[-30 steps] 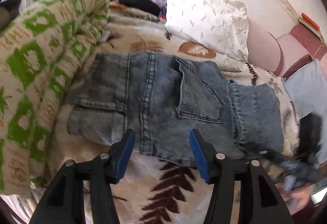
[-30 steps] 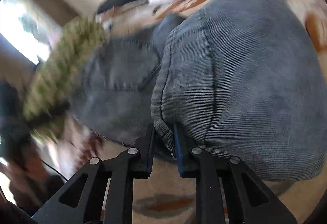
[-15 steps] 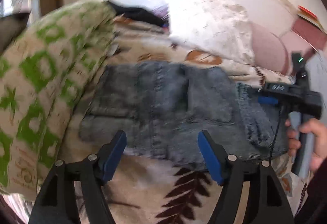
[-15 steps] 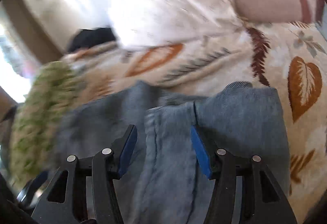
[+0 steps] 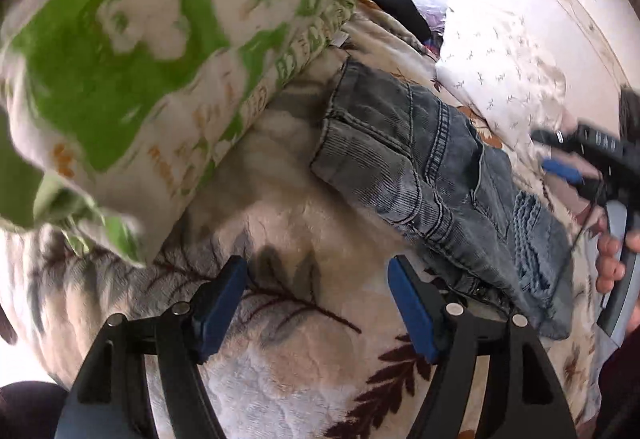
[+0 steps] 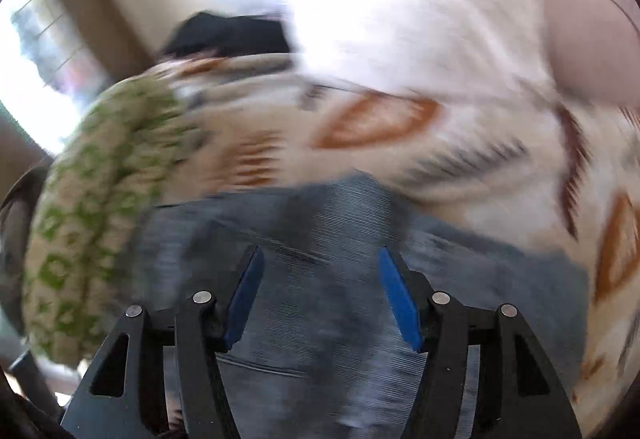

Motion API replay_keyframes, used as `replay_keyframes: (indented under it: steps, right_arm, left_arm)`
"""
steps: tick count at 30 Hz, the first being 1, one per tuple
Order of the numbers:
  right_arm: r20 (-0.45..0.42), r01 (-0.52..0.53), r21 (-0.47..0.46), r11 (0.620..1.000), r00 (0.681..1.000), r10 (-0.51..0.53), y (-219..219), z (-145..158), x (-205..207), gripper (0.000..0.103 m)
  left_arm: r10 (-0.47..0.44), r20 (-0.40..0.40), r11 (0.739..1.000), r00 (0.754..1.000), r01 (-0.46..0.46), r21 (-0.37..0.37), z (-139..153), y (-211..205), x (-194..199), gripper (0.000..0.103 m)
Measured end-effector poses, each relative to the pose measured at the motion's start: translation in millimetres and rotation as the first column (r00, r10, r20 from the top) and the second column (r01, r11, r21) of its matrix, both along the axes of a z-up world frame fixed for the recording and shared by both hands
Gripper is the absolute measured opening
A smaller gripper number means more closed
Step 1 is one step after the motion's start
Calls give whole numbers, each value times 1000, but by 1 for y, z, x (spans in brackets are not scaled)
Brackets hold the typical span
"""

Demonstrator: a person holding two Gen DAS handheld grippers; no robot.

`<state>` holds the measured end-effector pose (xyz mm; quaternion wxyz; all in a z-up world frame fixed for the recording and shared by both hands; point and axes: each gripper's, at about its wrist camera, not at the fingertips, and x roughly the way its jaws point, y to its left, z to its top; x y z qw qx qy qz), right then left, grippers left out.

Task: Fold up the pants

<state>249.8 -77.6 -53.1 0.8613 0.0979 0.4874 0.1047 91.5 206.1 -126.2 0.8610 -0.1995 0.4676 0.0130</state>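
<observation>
The grey-blue denim pants [image 5: 432, 175] lie folded into a compact stack on the leaf-patterned blanket [image 5: 288, 239]. My left gripper [image 5: 320, 303] is open and empty over bare blanket, just left of the pants' near edge. My right gripper [image 6: 320, 291] is open and empty, hovering above the pants [image 6: 320, 319], which fill the lower half of its blurred view. The right gripper's body with a hand on it shows at the right edge of the left wrist view [image 5: 592, 159].
A rolled green-and-cream blanket [image 5: 152, 71] lies left of the pants and shows in the right wrist view [image 6: 100, 207]. A white patterned pillow [image 5: 512, 79] and dark clothing [image 5: 396, 7] lie behind them. A pink cushion [image 6: 592, 51] is at the far right.
My right gripper let go of the pants' folded edge, opened, and swung over the stack. My left gripper stayed open and drifted left and back, off the pants.
</observation>
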Motion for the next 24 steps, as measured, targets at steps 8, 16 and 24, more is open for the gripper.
replay_keyframes:
  steps: [8, 16, 24]
  right_arm:
    - [-20, -332, 1, 943, 943, 331, 126, 3, 40, 64]
    - [-82, -489, -30, 872, 870, 486, 206, -29, 71, 65]
    - [-248, -531, -180, 828, 839, 484, 227, -87, 87, 35]
  left_arm:
    - [104, 36, 987, 994, -99, -129, 4, 24, -5, 82]
    - [117, 9, 986, 993, -115, -120, -5, 22, 6, 82]
    - [129, -8, 985, 992, -129, -111, -9, 23, 12, 82]
